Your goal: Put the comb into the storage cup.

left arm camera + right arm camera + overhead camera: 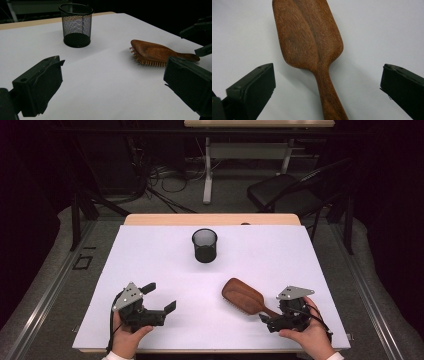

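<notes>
A wooden hairbrush [243,296] lies bristles down on the white table cover, its handle pointing toward the front right. My right gripper [270,316] is open, with one jaw on each side of the handle and touching neither side. The right gripper view looks down on the brush's back [309,37] and its handle running between the wide-apart jaws of the right gripper [327,87]. My left gripper [161,296] is open and empty at the front left. From the left gripper [115,87], the brush [155,51] lies to the right, well apart from it.
A black mesh cup [205,245] stands upright at the middle back of the white cover [150,250], and appears again [76,25] far ahead. Beyond the table are a dark chair [285,190] and a desk frame.
</notes>
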The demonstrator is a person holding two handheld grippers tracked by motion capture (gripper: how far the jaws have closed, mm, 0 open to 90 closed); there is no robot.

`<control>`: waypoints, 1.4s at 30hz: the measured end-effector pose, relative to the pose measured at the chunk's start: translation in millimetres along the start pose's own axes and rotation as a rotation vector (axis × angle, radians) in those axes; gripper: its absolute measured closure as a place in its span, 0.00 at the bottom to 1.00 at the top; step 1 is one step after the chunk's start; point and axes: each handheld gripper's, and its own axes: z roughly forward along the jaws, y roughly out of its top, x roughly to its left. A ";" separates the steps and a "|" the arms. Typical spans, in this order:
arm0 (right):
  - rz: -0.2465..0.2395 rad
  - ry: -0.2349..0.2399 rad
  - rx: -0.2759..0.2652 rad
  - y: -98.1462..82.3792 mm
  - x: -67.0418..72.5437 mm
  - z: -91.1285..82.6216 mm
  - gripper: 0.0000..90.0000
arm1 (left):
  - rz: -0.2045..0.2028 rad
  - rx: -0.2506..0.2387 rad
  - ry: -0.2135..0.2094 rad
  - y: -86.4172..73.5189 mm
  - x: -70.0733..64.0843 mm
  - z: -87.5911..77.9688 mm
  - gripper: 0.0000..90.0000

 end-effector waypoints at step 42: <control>-0.103 -0.002 0.150 9.6 -1.1 14.2 0.00 | -0.002 0.003 0.000 0.0 0.4 -0.6 0.02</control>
